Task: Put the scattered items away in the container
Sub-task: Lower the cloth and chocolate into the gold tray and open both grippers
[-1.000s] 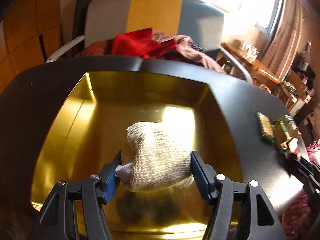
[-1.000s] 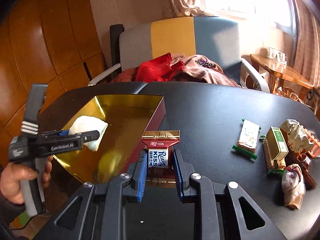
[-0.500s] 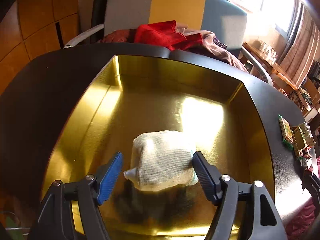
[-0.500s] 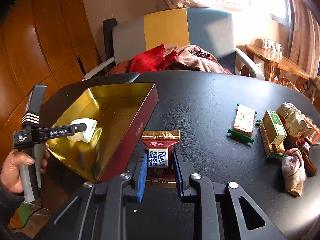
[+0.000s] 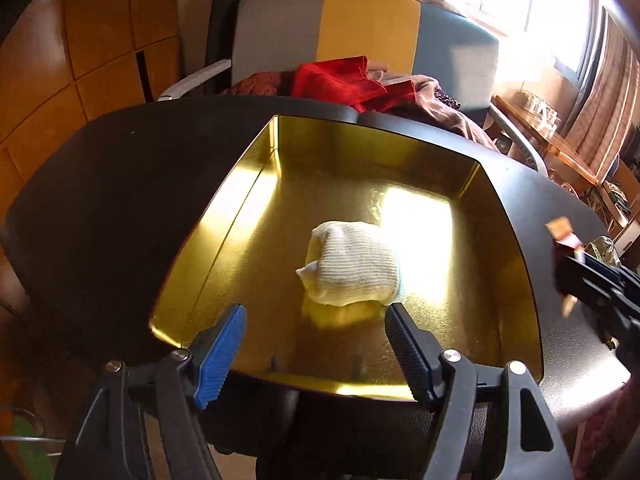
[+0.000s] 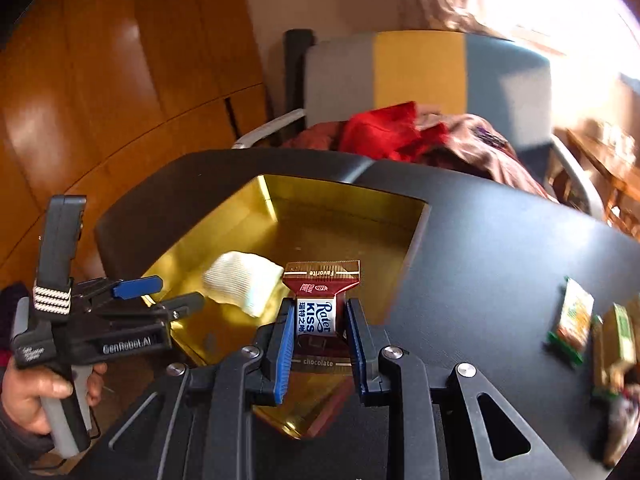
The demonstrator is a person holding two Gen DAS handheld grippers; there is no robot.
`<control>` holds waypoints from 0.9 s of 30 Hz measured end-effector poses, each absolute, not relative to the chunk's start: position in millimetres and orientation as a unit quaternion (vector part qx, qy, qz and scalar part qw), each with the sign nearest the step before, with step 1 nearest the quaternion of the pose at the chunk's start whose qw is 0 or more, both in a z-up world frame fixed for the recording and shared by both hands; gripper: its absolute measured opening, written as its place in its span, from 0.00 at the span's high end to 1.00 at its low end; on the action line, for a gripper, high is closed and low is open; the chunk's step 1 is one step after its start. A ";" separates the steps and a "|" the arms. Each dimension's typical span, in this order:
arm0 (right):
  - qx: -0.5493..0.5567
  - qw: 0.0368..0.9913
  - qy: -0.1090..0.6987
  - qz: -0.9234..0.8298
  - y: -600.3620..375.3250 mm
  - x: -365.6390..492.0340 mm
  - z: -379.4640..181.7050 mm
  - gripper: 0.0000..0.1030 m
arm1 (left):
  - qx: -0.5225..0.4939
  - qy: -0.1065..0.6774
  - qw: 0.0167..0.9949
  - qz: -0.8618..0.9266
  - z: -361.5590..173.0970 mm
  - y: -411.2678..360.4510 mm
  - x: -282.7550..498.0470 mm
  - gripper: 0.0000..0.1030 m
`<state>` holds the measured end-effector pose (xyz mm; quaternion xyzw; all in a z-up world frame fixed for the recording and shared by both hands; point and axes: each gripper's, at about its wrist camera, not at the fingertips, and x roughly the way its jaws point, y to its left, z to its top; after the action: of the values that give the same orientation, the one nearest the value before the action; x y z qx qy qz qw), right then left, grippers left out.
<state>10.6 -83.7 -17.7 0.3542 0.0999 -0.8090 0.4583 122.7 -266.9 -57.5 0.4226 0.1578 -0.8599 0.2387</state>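
A gold tin sits on the black table. A white knitted cloth lies loose on its floor. My left gripper is open and empty above the tin's near edge, just short of the cloth. In the right wrist view, my right gripper is shut on a red-brown chocolate wrapper and holds it over the tin's near right corner. The cloth and the left gripper show there too. The right gripper with the wrapper enters the left wrist view at the right edge.
Snack packets lie on the table to the right of the tin, blurred. An armchair with red clothes stands behind the table. Wood-panelled wall is on the left.
My left gripper has let go of the cloth, opened and pulled back from it. My right gripper has carried the chocolate wrapper leftward to above the tin.
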 end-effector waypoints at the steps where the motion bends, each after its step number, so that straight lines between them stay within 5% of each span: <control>1: 0.353 0.466 0.108 -0.804 -95.1 12.2 -17.6 0.76 | 0.421 0.160 0.241 -0.860 -57.1 -268.4 125.0 0.29; 27: 0.398 0.468 0.157 -0.773 -165.1 12.1 -50.8 0.73 | 0.396 0.174 0.257 -0.864 -48.9 -274.6 145.2 0.29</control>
<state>12.1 -165.1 -50.8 0.3975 0.1565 -0.7733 0.4685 145.2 -274.6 -48.9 0.3964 0.1745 -0.8639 0.2569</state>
